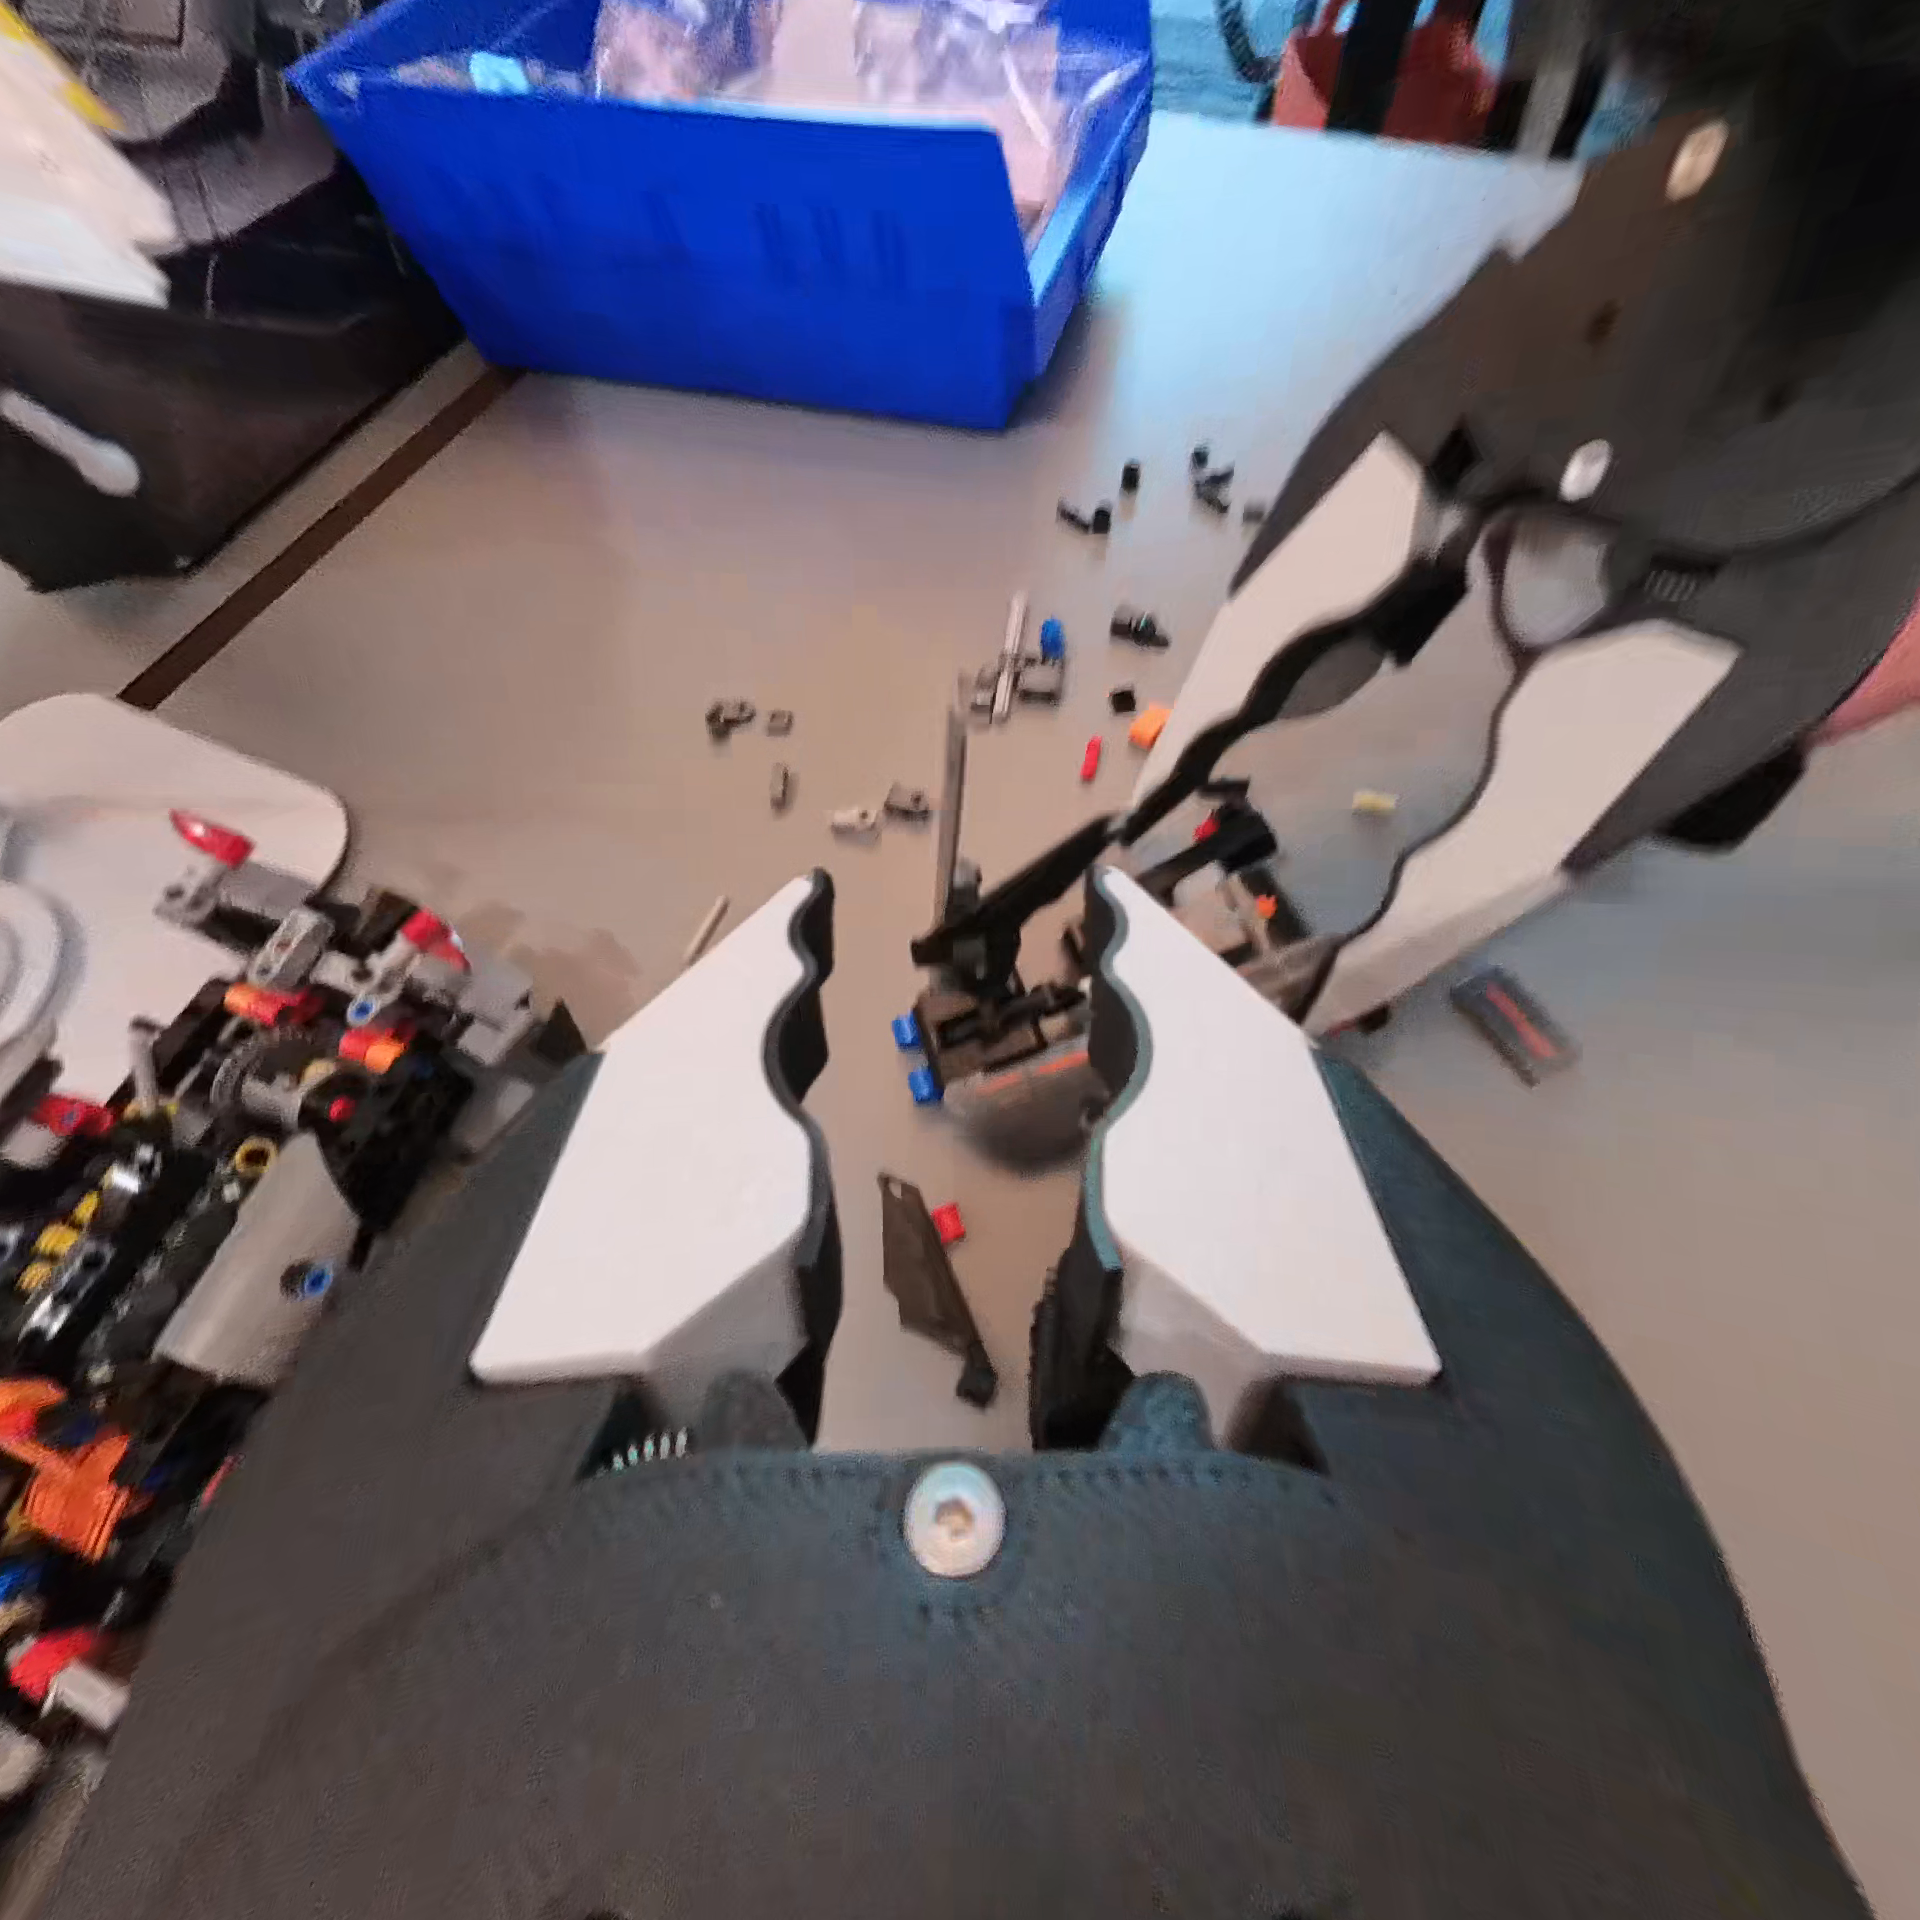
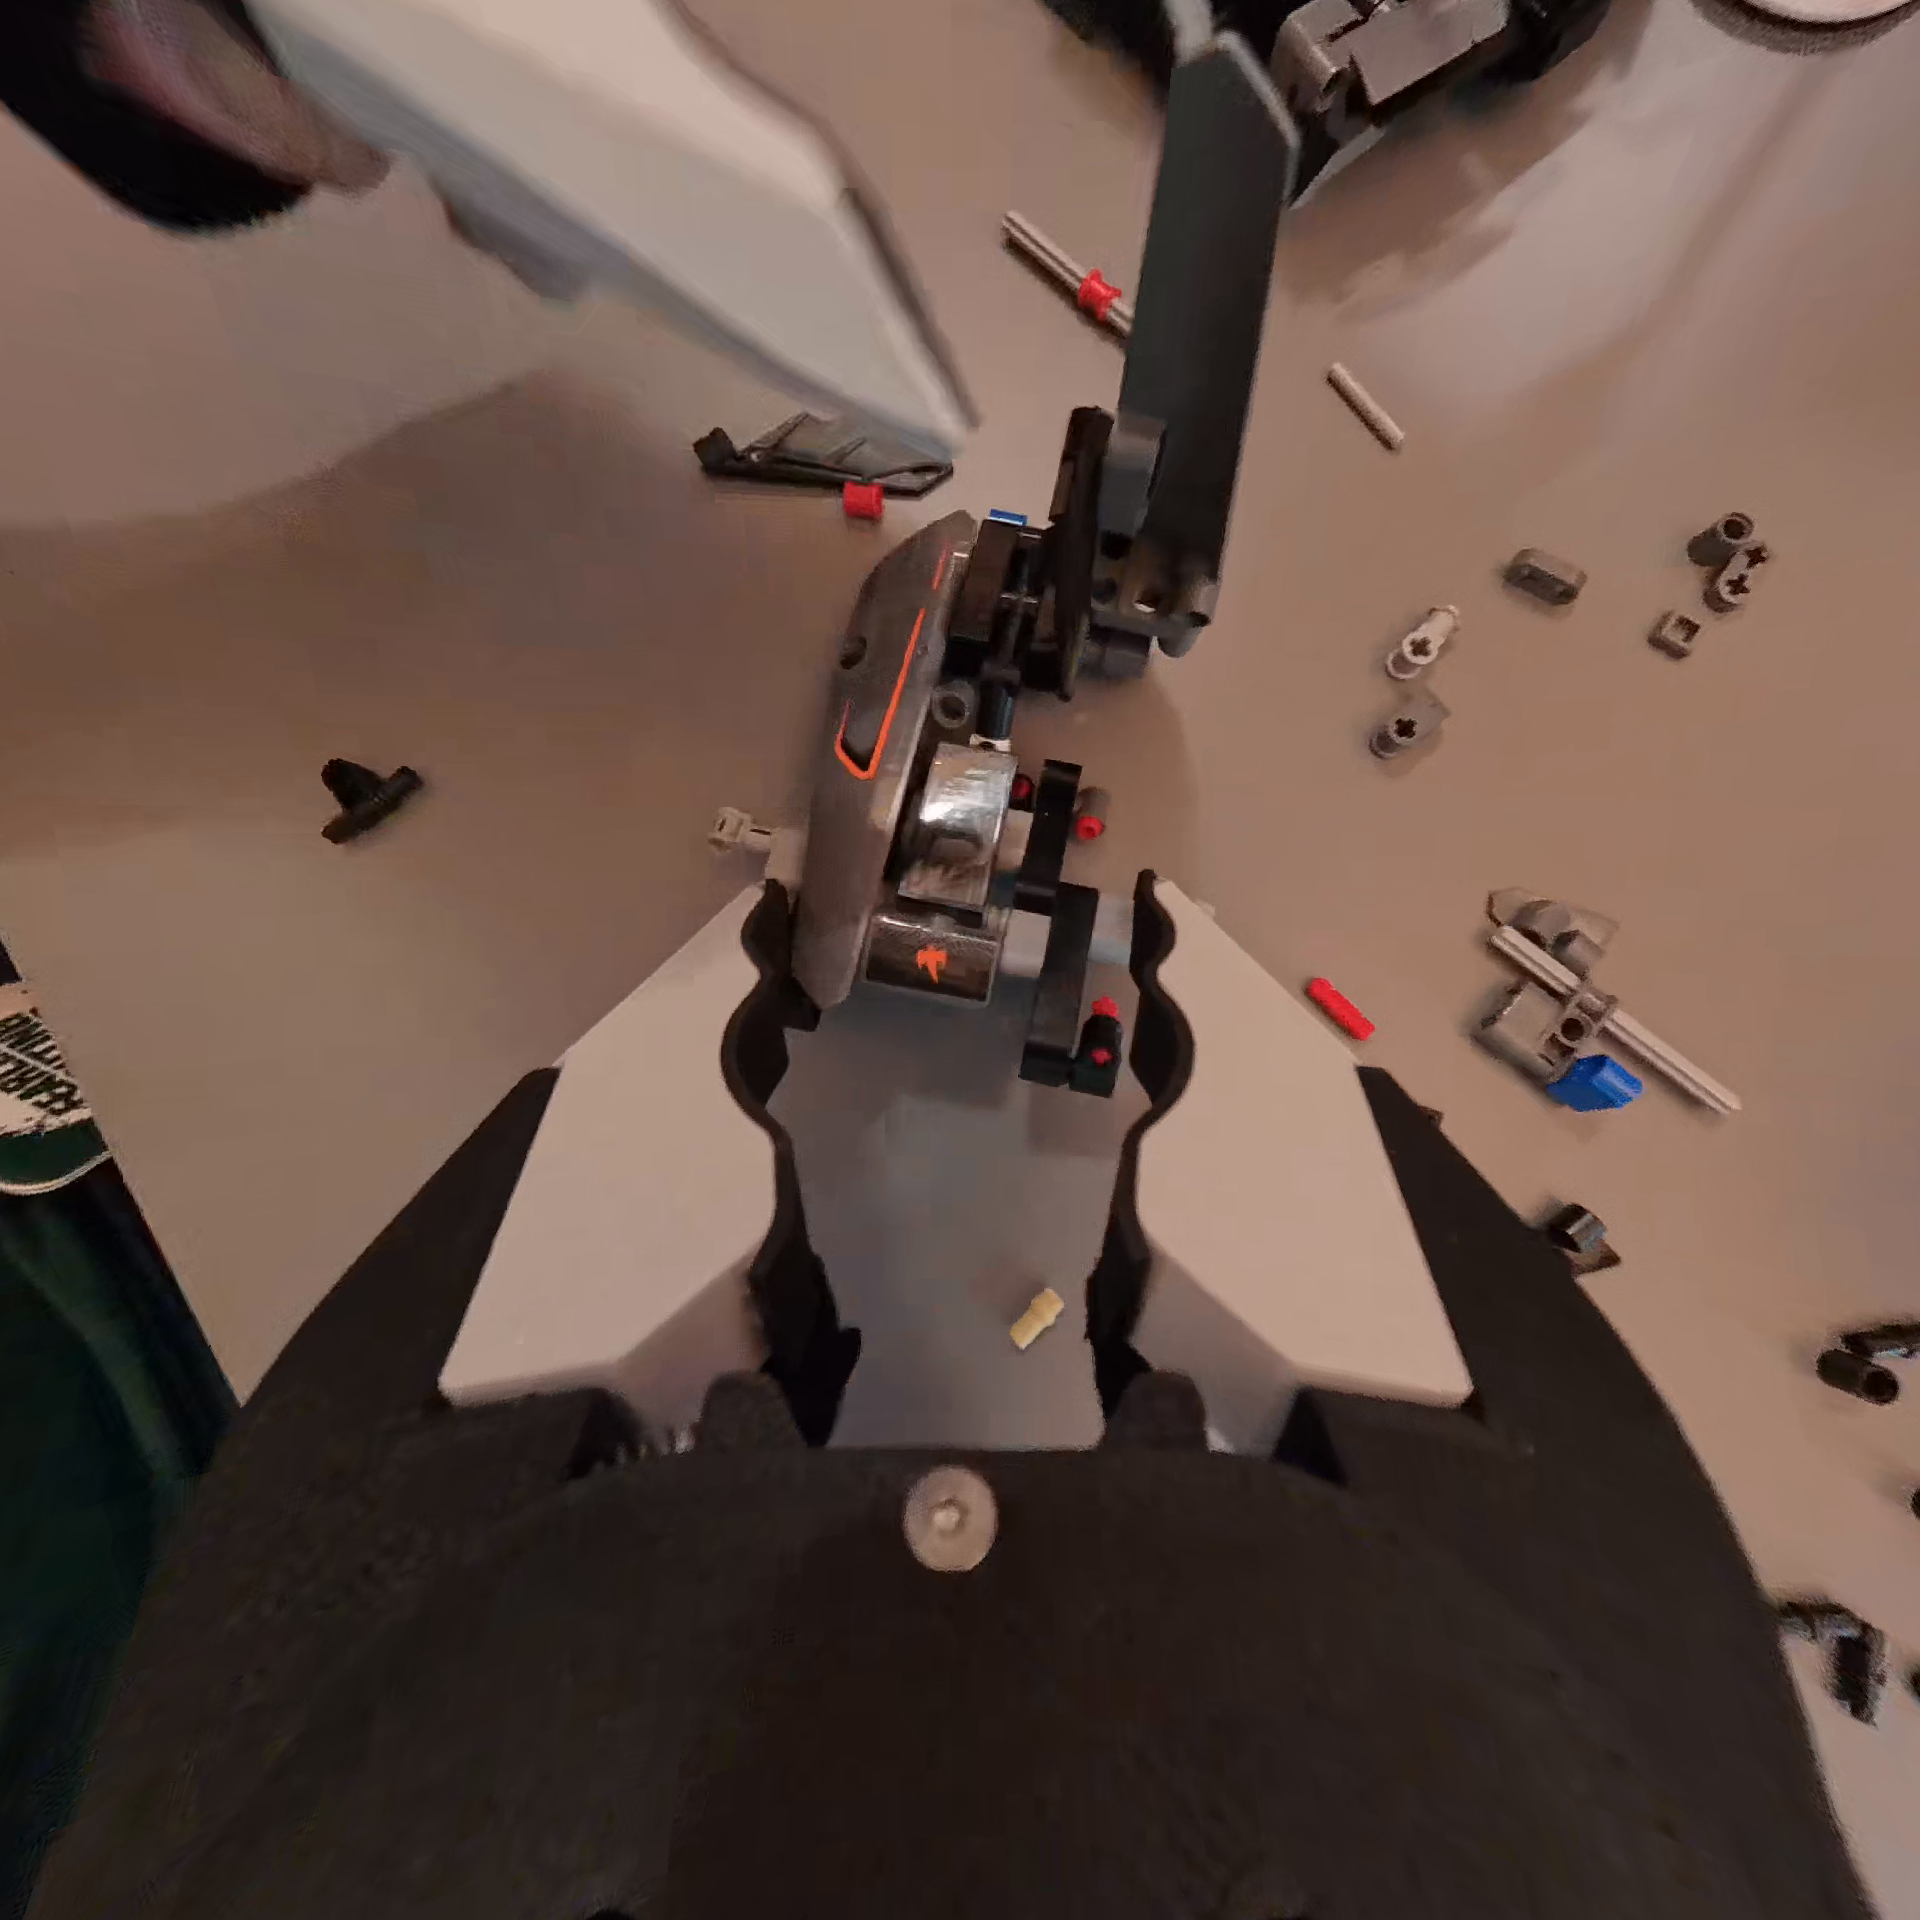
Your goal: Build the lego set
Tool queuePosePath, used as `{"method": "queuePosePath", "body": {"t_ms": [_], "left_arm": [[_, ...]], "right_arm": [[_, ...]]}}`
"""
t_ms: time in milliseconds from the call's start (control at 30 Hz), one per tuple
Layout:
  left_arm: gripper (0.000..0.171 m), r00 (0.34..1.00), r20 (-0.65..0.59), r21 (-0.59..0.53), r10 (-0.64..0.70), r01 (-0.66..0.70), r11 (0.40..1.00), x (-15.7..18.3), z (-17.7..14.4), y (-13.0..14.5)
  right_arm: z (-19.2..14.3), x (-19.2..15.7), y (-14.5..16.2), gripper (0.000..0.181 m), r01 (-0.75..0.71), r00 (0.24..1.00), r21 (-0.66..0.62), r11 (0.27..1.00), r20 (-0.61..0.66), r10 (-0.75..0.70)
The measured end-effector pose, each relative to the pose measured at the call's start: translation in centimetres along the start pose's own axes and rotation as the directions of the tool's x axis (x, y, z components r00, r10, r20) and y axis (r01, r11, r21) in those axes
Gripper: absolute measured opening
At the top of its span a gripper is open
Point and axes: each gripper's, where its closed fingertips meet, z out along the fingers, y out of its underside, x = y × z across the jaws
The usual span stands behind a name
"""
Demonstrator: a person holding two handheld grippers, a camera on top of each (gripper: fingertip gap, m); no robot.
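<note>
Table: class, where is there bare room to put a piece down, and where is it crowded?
Bare table lies between the blue bin and the big model. The loose pieces near the small assembly crowd the middle.

Fingers (image 2: 623, 1164): white shells, black wavy inner pads; gripper bodies black, textured. Assembly (image 2: 914, 790): dark grey panel with orange outline stripe and small orange emblem, chrome block, black beams, red and blue pins. Table (image 1: 582, 582): plain grey. Bin (image 1: 707, 260): solid blue. Loose parts: grey axle (image 2: 1605, 1023) with blue piece, red pin (image 2: 1340, 1008), tan pin (image 2: 1036, 1320).
</note>
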Motion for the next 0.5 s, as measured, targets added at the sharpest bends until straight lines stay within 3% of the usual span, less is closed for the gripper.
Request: {"method": "queuePosePath", "body": {"t_ms": [100,267,500], "left_arm": [[0.035,0.999,-0.028,-0.016,-0.035,0.035,0.999,-0.4,1.1,-1.5],[0.003,0.996,-0.057,-0.114,-0.073,0.067,0.991,-0.5,2.9,-0.6],[0.0,0.98,0.014,-0.094,-0.199,0.199,0.975,-2.8,2.2,0.1]], "right_arm": [[0.7,-0.4,0.1,0.065,0.037,0.999,-0.009,0.999,0.013,-0.037],[1.0,-0.6,0.1,0.06,0.04,0.997,0.002,0.999,0.061,-0.04],[0.1,0.7,-0.7,0.062,0.078,0.997,0.018,0.997,0.001,-0.078]]}}
